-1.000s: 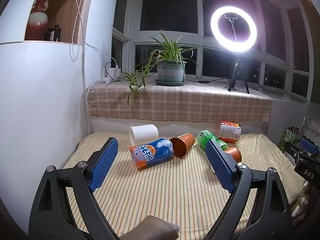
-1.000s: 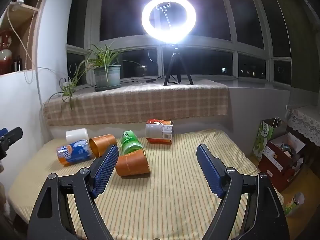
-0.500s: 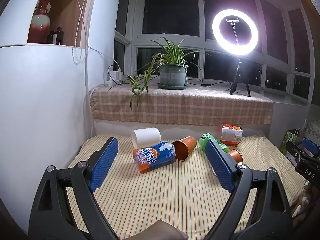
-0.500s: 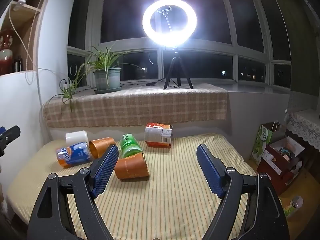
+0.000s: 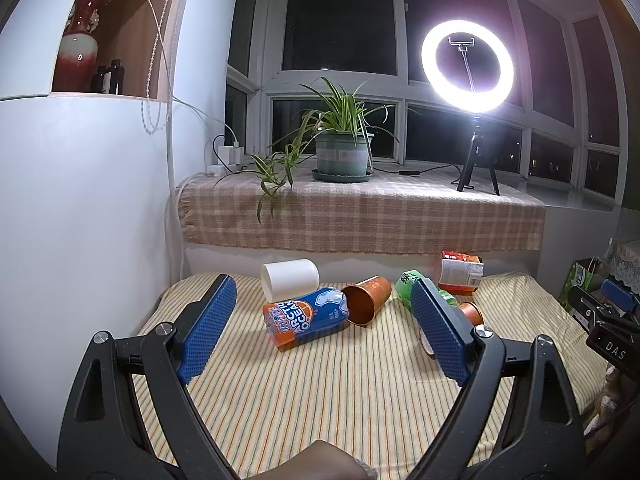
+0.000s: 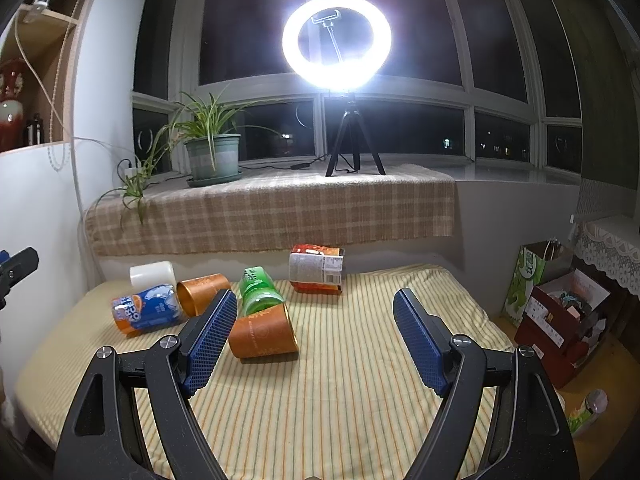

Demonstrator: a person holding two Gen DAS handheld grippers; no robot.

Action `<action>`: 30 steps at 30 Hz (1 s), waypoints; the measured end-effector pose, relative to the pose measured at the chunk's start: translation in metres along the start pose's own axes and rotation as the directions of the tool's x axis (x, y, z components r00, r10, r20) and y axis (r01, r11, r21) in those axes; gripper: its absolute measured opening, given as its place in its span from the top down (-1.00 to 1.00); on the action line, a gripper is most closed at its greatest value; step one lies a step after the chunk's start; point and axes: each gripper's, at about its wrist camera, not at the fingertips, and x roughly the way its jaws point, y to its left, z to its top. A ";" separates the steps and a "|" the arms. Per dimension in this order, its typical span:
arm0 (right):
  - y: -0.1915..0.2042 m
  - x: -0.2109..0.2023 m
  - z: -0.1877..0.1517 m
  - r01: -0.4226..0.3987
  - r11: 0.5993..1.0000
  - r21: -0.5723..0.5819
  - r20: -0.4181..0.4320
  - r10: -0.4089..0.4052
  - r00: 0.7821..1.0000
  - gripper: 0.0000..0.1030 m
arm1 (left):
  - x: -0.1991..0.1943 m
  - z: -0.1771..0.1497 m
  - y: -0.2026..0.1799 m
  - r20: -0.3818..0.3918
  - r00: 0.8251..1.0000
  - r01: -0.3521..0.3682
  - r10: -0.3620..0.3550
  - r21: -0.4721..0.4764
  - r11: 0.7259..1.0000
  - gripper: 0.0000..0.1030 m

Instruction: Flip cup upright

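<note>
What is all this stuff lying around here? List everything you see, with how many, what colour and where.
Copper cups: two, orange-copper, on their sides mid-mattress.
White cup: one, white, on its side at the back left.
Arctic Ocean can: one, blue and orange, lying beside the far copper cup.
Green can: one, green, lying behind the near copper cup.
Red-labelled container: one, red and white, lying at the back.
Striped mattress: one, yellow.
Potted plant: one, green, on the sill.
Ring light: one, lit, on a black tripod.
Left gripper: blue pads, open.
Right gripper: blue pads, open.
</note>
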 end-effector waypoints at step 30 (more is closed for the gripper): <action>-0.003 0.007 -0.011 -0.004 1.000 0.008 -0.023 0.004 1.000 -0.56 | 0.008 -0.009 -0.005 -0.005 1.000 0.004 -0.004 0.006 1.000 -0.77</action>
